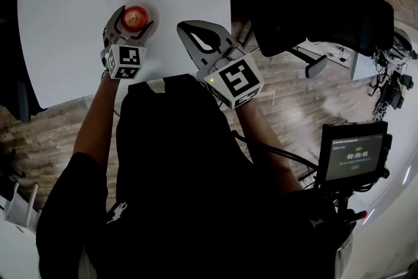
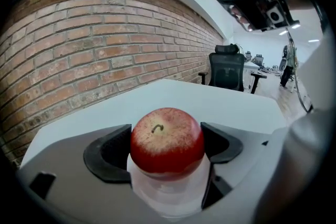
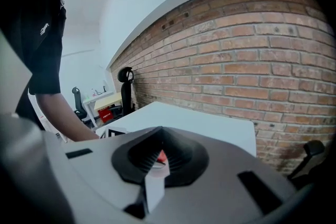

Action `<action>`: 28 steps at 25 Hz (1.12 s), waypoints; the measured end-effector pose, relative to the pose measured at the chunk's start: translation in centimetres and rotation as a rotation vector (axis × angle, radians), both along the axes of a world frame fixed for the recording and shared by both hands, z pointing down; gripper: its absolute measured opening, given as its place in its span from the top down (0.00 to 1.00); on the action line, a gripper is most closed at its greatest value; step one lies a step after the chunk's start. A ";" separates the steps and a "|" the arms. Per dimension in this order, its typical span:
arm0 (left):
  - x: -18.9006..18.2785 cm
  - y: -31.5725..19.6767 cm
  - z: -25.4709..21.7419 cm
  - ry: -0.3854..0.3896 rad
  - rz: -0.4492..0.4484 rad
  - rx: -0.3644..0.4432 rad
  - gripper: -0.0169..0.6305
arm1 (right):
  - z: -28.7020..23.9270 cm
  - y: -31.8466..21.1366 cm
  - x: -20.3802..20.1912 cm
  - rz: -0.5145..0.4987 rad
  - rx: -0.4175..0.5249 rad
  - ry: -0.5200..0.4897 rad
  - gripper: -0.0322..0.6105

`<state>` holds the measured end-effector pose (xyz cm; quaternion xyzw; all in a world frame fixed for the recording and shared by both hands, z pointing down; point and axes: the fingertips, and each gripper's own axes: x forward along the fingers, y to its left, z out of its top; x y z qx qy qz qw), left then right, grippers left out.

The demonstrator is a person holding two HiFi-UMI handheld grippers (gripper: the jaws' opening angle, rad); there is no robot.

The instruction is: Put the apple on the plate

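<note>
A red apple (image 1: pixel 134 17) rests on a small white plate (image 1: pixel 152 6) on the white table (image 1: pixel 72 3), at the upper left of the head view. My left gripper (image 1: pixel 132 24) has a jaw on each side of the apple and both pads touch its skin. In the left gripper view the apple (image 2: pixel 167 139) fills the gap between the jaws, with the plate (image 2: pixel 168 194) under it. My right gripper (image 1: pixel 186 29) hovers to the apple's right near the table's right edge, shut and holding nothing. In the right gripper view a sliver of red shows past its closed jaws (image 3: pixel 157 149).
The table's right edge (image 1: pixel 228 23) lies beside the right gripper. A black office chair (image 1: pixel 313 10) stands past it on the wood floor. A small screen on a stand (image 1: pixel 353 157) is at the lower right. A brick wall (image 2: pixel 105 44) runs behind the table.
</note>
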<state>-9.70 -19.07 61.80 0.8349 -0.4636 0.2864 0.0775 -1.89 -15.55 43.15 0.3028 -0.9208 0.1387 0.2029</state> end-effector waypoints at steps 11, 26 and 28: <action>0.2 -0.2 0.4 -0.049 0.041 0.025 0.33 | -0.1 -0.6 -0.2 0.009 0.003 0.005 0.95; 1.1 0.5 0.3 -0.032 0.074 -0.032 0.28 | -1.2 -0.5 0.8 0.057 0.032 -0.012 0.95; 0.5 1.7 -0.3 -0.038 0.081 -0.022 0.28 | -2.0 0.9 0.1 0.061 0.047 -0.015 0.95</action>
